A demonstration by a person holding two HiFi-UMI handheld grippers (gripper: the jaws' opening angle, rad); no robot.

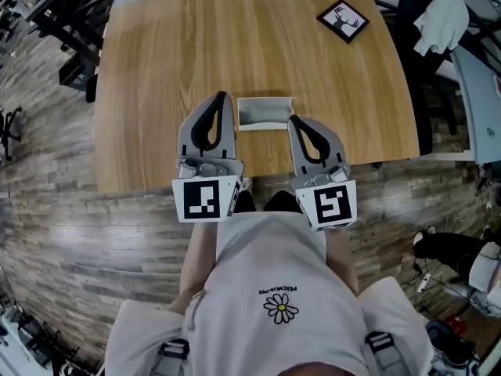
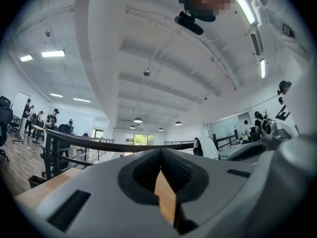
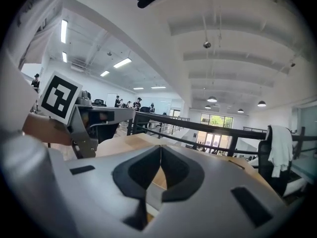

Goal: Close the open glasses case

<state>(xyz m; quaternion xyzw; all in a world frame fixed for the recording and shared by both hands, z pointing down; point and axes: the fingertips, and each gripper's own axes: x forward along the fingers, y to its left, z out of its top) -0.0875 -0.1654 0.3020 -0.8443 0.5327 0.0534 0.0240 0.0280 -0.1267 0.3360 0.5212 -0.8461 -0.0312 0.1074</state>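
Note:
The open glasses case (image 1: 264, 113) is a grey tray with a pale rim, lying on the wooden table (image 1: 235, 37) near its front edge. My left gripper (image 1: 222, 96) is just left of the case, its tips level with the case's far-left corner. My right gripper (image 1: 292, 119) sits at the case's near-right corner. Both have their jaws together with nothing between them. In the left gripper view the left gripper (image 2: 160, 150) points out over the table into the room. The right gripper (image 3: 161, 147) does the same in its own view. Neither gripper view clearly shows the case.
A black-framed square picture (image 1: 343, 19) lies at the table's far right corner. A chair draped with white cloth (image 1: 438, 14) stands beyond the right edge. Black stands (image 1: 70, 45) crowd the left side. The person's body is close to the table's front edge.

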